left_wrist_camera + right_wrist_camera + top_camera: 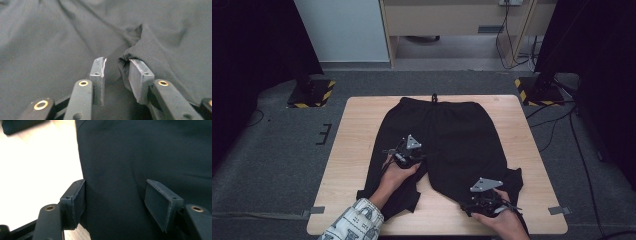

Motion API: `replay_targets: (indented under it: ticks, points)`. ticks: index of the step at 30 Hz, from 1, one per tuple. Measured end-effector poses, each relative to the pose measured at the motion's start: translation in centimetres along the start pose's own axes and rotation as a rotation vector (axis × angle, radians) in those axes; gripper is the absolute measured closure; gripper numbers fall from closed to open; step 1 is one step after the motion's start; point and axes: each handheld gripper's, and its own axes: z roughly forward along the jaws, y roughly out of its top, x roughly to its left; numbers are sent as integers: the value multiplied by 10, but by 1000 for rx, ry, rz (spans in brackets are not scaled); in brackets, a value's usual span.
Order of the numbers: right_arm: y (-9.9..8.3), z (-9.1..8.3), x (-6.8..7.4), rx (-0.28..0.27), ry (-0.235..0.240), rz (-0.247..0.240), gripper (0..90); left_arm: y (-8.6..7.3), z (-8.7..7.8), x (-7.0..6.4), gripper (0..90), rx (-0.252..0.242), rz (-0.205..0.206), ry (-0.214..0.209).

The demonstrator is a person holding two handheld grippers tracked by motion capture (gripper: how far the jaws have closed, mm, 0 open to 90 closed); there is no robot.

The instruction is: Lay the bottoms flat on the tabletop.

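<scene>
From the high view, black trousers [447, 145] lie spread flat on the bench [352, 150], waistband at the far edge and legs toward the person; no fold is made yet. The left claw [404, 155] sits at the crotch, the right claw [479, 202] at a leg's hem.

In the left gripper view, the left claw [116, 71] stands narrowly open, a cloth ridge draped over one jaw, not pinched.

In the right gripper view, the right claw [115, 202] gapes wide, straddling the leg's edge. No containers are present.

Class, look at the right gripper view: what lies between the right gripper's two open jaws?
In the right gripper view, black trousers fabric fills the gap of the right gripper; bare wooden table lies beside it.
</scene>
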Motion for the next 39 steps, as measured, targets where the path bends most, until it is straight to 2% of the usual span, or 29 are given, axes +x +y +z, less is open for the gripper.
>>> replay_targets:
  ticks: [2,4,7,10,11,13,14,16,19,20,22,24,25,27,28,29,30,31,34,36,39]
  points:
    - [0,-11,-9,-55,-15,26,284,3,-6,-4,616,-23,21,9]
    - [2,-24,-23,-86,-30,81,242,4,-11,-5,611,-29,16,11]
    - [-1,-48,-45,-142,-97,114,227,4,-17,-2,619,-15,2,28]
    - [-12,-69,-66,-188,-161,163,252,0,-21,3,638,-1,-9,43]
    - [-19,-74,-74,-200,-191,178,322,0,-22,4,642,-2,-7,50]
    - [-29,-77,-83,-182,-233,211,374,3,-26,3,645,-17,-2,58]
    - [-35,-77,-89,-161,-260,228,433,6,-29,2,645,-34,-8,48]
    - [-45,-76,-97,-131,-295,258,472,12,-32,-3,626,-69,0,31]
    - [-52,-76,-103,-138,-286,280,433,16,-30,-10,487,-98,5,9]
    - [-53,-74,-104,-144,-281,284,388,17,-20,-15,421,-93,11,-24]
    - [-54,-67,-107,-132,-293,294,359,16,-4,-20,376,-52,31,-33]
    - [-55,-58,-108,-101,-285,281,392,12,11,-26,355,-5,56,-30]
    - [-55,-54,-108,-79,-292,279,440,11,17,-28,355,16,78,-20]
    - [-55,-49,-108,-59,-294,273,488,8,26,-31,380,46,108,-11]
    - [-55,-48,-108,-63,-302,261,538,7,29,-31,410,55,108,-12]
    - [-54,-48,-107,-64,-306,270,602,6,31,-31,445,65,108,-15]
    - [-54,-47,-107,-58,-298,269,630,6,33,-30,481,76,110,-15]
    - [-54,-47,-106,-59,-310,255,671,6,35,-30,516,82,104,-19]
    - [-54,-50,-106,-41,-290,259,807,5,37,-28,646,84,85,-45]
    - [-56,-53,-106,-28,-271,271,857,5,37,-28,738,86,92,-47]
    - [-61,-62,-101,3,-257,276,885,6,38,-28,797,82,90,-34]
